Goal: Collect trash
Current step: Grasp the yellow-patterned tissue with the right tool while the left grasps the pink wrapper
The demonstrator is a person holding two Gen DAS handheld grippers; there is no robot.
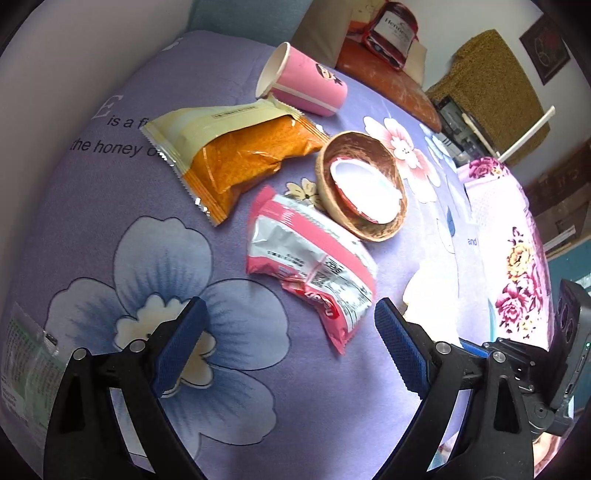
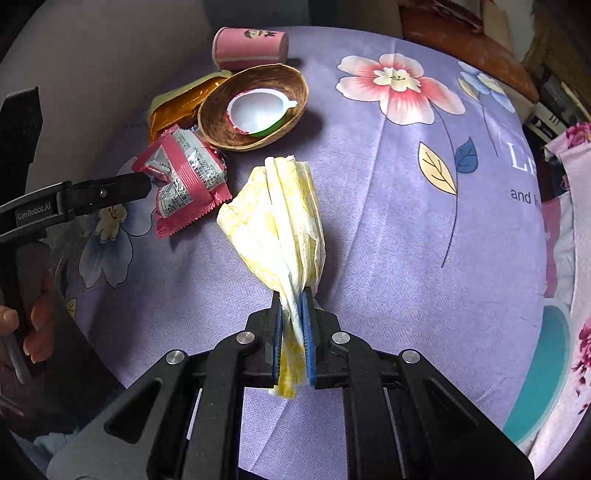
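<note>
My right gripper (image 2: 293,302) is shut on a crumpled yellow-white tissue (image 2: 280,218), whose loose end fans out above the purple floral sheet (image 2: 388,240). My left gripper (image 1: 290,314) stands open, its blue pads (image 1: 181,343) wide apart, just short of a pink and silver snack wrapper (image 1: 314,266); the same wrapper (image 2: 184,177) shows in the right wrist view beside the left gripper's finger (image 2: 110,188). Beyond it lie an orange and cream snack bag (image 1: 236,155), a brown coconut-shell bowl (image 1: 388,229) holding a small white-lidded cup (image 1: 365,192), and a tipped pink paper cup (image 1: 306,81).
A clear printed plastic bag (image 1: 26,365) lies at the left edge of the sheet. A pink floral blanket (image 1: 509,229) covers the right side. Behind the bed are a red box (image 1: 391,33), an orange stool (image 1: 391,85) and a cloth-covered cabinet (image 1: 491,74). A hand (image 2: 33,325) grips the left tool.
</note>
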